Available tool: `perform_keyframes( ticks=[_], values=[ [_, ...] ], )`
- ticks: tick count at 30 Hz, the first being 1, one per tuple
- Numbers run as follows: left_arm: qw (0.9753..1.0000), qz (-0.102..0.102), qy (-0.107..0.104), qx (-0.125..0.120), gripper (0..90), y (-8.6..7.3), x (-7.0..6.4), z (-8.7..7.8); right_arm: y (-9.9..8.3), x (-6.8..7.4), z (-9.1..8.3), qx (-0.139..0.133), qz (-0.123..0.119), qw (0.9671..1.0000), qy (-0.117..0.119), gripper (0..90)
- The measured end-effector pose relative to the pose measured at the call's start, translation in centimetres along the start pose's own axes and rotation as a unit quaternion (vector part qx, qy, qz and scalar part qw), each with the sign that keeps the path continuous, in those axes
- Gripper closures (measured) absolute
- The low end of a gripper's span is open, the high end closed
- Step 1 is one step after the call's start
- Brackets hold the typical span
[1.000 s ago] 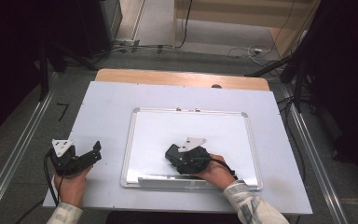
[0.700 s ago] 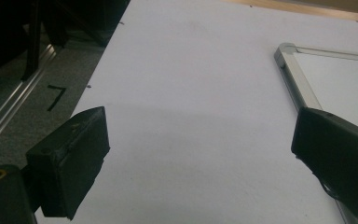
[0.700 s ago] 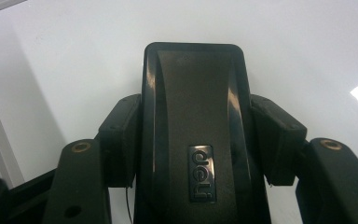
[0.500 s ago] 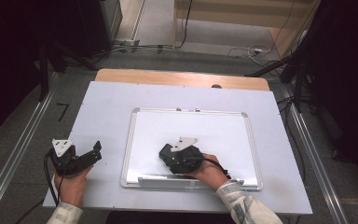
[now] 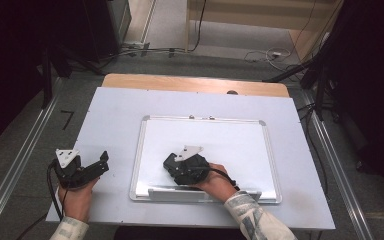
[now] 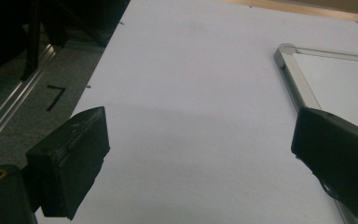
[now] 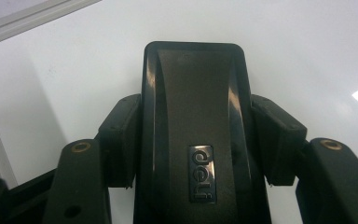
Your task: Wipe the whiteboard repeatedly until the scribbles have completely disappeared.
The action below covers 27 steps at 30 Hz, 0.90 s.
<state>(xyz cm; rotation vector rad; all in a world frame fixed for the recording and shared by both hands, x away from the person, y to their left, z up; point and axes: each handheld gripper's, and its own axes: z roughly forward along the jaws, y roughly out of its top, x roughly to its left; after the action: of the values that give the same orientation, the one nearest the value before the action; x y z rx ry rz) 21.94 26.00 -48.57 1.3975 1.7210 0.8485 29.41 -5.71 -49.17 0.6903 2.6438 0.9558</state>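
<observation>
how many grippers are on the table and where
2. The left gripper hovers open over the white sheet, left of the whiteboard. The right gripper is on the whiteboard's lower middle, clamping a black eraser.

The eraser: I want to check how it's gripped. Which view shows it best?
The right gripper view: the black eraser sits flat on the whiteboard, with the right gripper shut on its sides. In the high view the gripper and hand cover it. The left gripper view looks at table and whiteboard corner.
</observation>
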Motion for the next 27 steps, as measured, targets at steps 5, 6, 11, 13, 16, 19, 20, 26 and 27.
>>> perform_keyframes(
  ticks=[5, 6, 11, 13, 16, 19, 20, 26, 27],
  values=[
    [1.0, 0.0, -0.001, 0.0, 4.4, 0.0, 0.0, 0.0, 0.6, 0.3, 0.5, 0.0, -0.002, 1.0, 0.001, 38.8],
    [1.0, 0.0, -0.001, 0.0, 4.4, 0.0, 0.0, 0.0, 0.7, 0.4, 0.6, -0.001, -0.005, 1.0, 0.001, 38.8],
    [1.0, 0.0, -0.002, 0.0, 4.5, 0.0, 0.1, 0.0, 1.2, 0.7, 1.0, 0.0, -0.005, 1.0, 0.001, 38.7],
    [1.0, -0.001, -0.002, 0.0, 4.5, 0.0, 0.1, 0.0, 1.4, 0.8, 1.1, -0.001, -0.005, 1.0, 0.002, 38.7],
    [1.0, -0.002, -0.002, -0.001, 4.4, 0.0, 0.1, -0.1, 1.6, 0.9, 1.3, 0.0, 0.0, 1.0, 0.0, 38.7],
    [1.0, -0.003, -0.001, -0.001, 4.5, 0.0, 0.2, -0.1, 1.6, 0.9, 1.3, 0.0, -0.001, 1.0, 0.001, 38.8],
    [1.0, -0.004, -0.001, 0.0, 4.5, 0.0, 0.2, -0.1, 1.6, 1.0, 1.3, 0.0, -0.001, 1.0, 0.0, 38.8],
    [1.0, -0.005, 0.0, 0.001, 4.5, -0.1, 0.4, 0.0, 1.5, 0.9, 1.3, -0.002, -0.004, 1.0, 0.001, 38.8],
    [1.0, -0.005, 0.0, 0.0, 4.4, -0.1, 0.4, 0.0, 1.5, 0.9, 1.3, -0.002, -0.004, 1.0, 0.002, 38.8]
  ],
)
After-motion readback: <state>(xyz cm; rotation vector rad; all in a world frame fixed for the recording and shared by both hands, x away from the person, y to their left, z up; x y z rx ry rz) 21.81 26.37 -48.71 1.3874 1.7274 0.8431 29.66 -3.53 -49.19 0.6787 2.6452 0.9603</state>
